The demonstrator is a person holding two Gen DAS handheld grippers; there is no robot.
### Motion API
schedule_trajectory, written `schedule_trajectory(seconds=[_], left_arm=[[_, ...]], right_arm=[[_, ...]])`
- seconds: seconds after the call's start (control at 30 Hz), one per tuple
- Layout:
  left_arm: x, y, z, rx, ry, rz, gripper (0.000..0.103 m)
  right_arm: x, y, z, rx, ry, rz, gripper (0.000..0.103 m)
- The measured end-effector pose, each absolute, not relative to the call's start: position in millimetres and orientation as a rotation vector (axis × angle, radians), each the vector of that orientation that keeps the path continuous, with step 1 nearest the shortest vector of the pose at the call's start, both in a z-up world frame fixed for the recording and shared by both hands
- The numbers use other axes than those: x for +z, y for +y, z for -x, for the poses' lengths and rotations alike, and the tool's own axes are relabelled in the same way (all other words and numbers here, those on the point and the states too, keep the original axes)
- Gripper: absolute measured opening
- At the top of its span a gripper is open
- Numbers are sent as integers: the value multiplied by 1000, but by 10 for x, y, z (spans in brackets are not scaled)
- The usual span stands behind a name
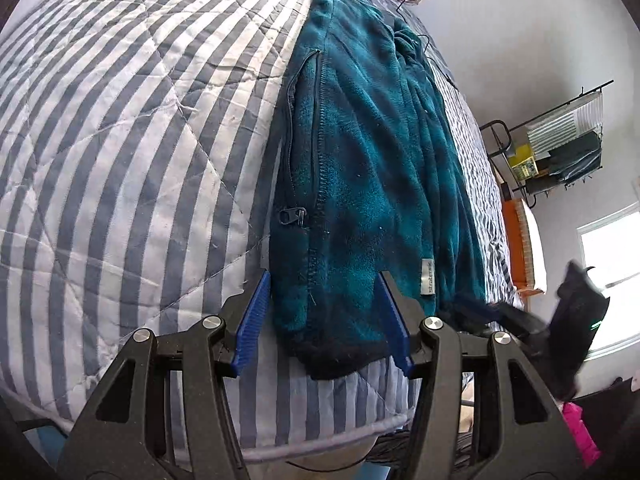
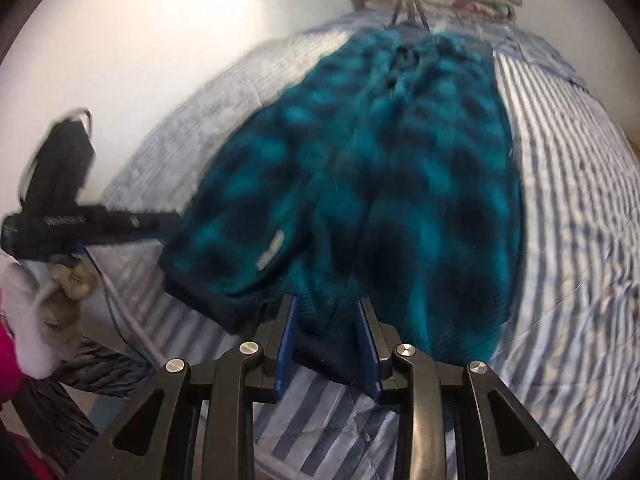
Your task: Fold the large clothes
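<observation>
The teal fleece jacket (image 1: 372, 168) lies lengthwise on the striped quilt (image 1: 120, 140) of a bed, hem toward the near edge, collar toward the pillows at the far end. It looks already narrowed w/ the sides folded in, so the zip pocket (image 1: 298, 184) sits along one long edge; that makes a long strip, prob. ready for an end-to-end fold.

Left gripper (image 1: 324, 292) hangs over the hem corner w/ its blue pads spread wide. The hem sits between them, but the pads stand clear of the cloth on both sides, so it holds nothing. Placement makes sense: straddling the corner lets it close on the hem's edge.

Right gripper (image 2: 326, 312) is over the hem's other part, jaws narrower, w/ dark hem cloth between the pads (image 2: 368, 332). The right wrist view is motion-blurred, so whether the pads actually pinch the fleece can't be told. In that view the left gripper (image 2: 160, 220) shows side-on at the jacket's left corner.

Both claws at the hem, one per corner, suits lifting the bottom edge evenly and carrying it toward the collar w/out skewing the strip.
</observation>
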State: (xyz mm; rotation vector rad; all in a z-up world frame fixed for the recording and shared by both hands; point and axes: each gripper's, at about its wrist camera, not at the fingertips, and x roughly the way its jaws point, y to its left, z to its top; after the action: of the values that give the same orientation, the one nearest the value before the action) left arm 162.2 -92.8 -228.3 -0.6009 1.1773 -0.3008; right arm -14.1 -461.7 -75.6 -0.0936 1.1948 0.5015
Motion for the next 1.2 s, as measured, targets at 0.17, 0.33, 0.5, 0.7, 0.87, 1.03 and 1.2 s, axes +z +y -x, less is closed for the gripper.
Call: schedule_trajectory(seconds=[0.17, 0.33, 0.5, 0.7, 0.87, 1.03, 1.2], left_arm=[[-2412, -1119, -1595, -332, 1215, 559, 52], [-2349, -1138, -1596, -366, 1211, 537, 42], [-2308, -1091, -1562, -382, 1211, 547, 40], [-2342, -1109, -1561, -387, 1218, 536, 40], [-2355, -1179, -1603, -388, 1236, 500, 33], [-2347, -1177, -1657, -402, 1241, 511, 25], [-2327, -1182, -1649, -398, 1232, 488, 26]], right_arm=[[-773, -4623, 134, 494, 1193, 95, 31], [-405, -5003, 168, 500, 1122, -37, 64], [-483, -5626, 89, 376, 1142, -128, 73], [-968, -6009, 61, 409, 1258, -344, 72], [-1033, -6103, 14, 513, 1260, -536, 57], [-1109, -6048, -47, 556, 1268, -587, 56], [-1054, -6070, -68, 578, 1275, -586, 53]])
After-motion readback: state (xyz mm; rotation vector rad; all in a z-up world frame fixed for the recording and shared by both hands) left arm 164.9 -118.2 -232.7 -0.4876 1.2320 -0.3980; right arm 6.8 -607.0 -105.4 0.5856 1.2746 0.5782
